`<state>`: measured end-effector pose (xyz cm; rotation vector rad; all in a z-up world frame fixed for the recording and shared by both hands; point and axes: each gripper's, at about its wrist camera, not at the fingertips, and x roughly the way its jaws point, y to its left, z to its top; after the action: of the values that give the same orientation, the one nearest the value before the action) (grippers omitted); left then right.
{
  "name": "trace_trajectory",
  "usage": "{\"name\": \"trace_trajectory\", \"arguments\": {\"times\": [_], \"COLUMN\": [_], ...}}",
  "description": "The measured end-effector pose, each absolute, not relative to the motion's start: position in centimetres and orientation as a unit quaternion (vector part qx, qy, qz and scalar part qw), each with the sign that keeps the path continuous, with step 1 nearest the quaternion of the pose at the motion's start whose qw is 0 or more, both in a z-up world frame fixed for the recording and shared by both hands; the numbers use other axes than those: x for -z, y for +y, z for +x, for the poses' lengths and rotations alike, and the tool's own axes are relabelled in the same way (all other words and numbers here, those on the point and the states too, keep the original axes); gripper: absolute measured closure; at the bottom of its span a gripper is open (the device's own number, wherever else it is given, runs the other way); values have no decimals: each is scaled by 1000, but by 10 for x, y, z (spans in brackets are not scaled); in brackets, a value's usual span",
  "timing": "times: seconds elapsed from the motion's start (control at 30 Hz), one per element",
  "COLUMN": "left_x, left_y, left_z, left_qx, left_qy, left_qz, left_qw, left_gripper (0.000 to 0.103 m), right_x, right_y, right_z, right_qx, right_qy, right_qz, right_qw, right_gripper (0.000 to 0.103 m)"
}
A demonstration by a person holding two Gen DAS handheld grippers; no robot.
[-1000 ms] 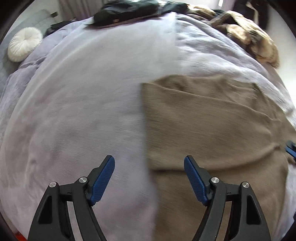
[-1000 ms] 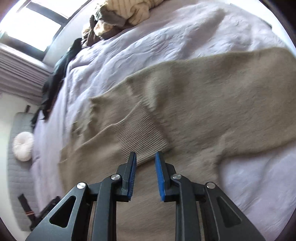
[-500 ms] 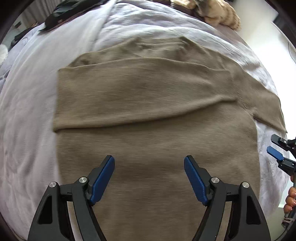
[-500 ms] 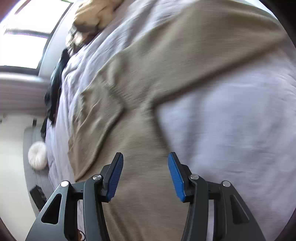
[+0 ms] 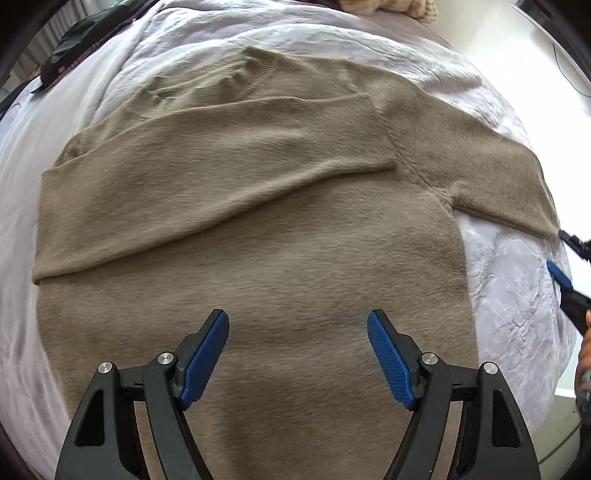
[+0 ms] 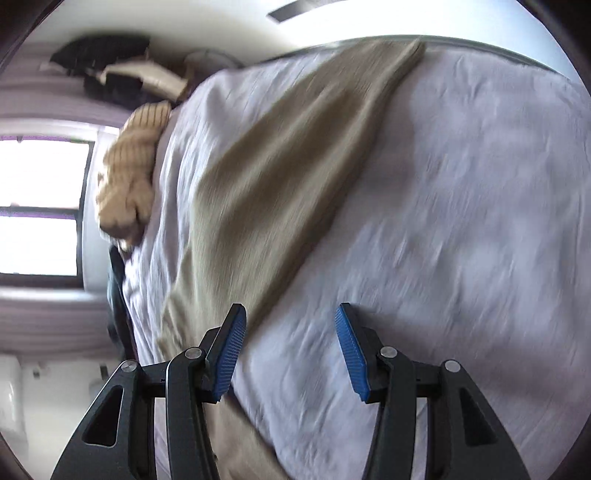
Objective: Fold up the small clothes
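A tan knit sweater lies spread flat on a lavender bedspread. One sleeve is folded across its chest; the other sleeve stretches out to the right. My left gripper hangs open over the sweater's lower body, nothing between its fingers. My right gripper shows at the right edge, near the outstretched sleeve's end. In the blurred right wrist view, the right gripper stands open over the bedspread, with the sleeve running away from just past its left finger.
A cream ribbed garment is bunched at the bed's far side, near a bright window. Dark clothes lie at the bed's far left. A hand shows at the right edge. The bed edge drops off on the right.
My left gripper swept from the bare bedspread to above the sweater's body. My right gripper opened, left the folded sleeve's cuff and swung over beside the outstretched sleeve, rolling as it went.
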<state>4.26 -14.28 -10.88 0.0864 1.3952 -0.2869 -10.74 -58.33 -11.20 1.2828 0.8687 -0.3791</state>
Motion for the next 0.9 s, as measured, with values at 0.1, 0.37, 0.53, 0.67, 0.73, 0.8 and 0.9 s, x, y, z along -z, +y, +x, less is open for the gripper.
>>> {"name": "trace_trajectory", "arguments": {"times": [0.1, 0.37, 0.53, 0.67, 0.73, 0.8, 0.9], "left_x": [113, 122, 125, 128, 129, 127, 122], "left_y": [-155, -178, -188, -191, -189, -187, -177], "left_z": [41, 41, 38, 39, 44, 46, 50], "left_qx": [134, 131, 135, 135, 136, 136, 131], "left_qy": [642, 645, 648, 655, 652, 646, 634], "left_qz": [45, 51, 56, 53, 51, 46, 42], "left_qw": [754, 751, 747, 741, 744, 750, 761], "left_gripper": [25, 25, 25, 25, 25, 2, 0], "right_x": [120, 145, 154, 157, 158, 159, 156], "right_y": [-603, -639, -648, -651, -651, -651, -649], "right_z": [-104, -92, -91, -93, -95, -97, -96], "right_qx": [175, 166, 153, 144, 140, 137, 129], "right_qy": [363, 279, 243, 231, 223, 213, 198], "right_qz": [598, 679, 712, 723, 729, 737, 745], "right_qw": [693, 659, 641, 635, 632, 627, 624], "right_gripper": [48, 48, 48, 46, 46, 46, 51]}}
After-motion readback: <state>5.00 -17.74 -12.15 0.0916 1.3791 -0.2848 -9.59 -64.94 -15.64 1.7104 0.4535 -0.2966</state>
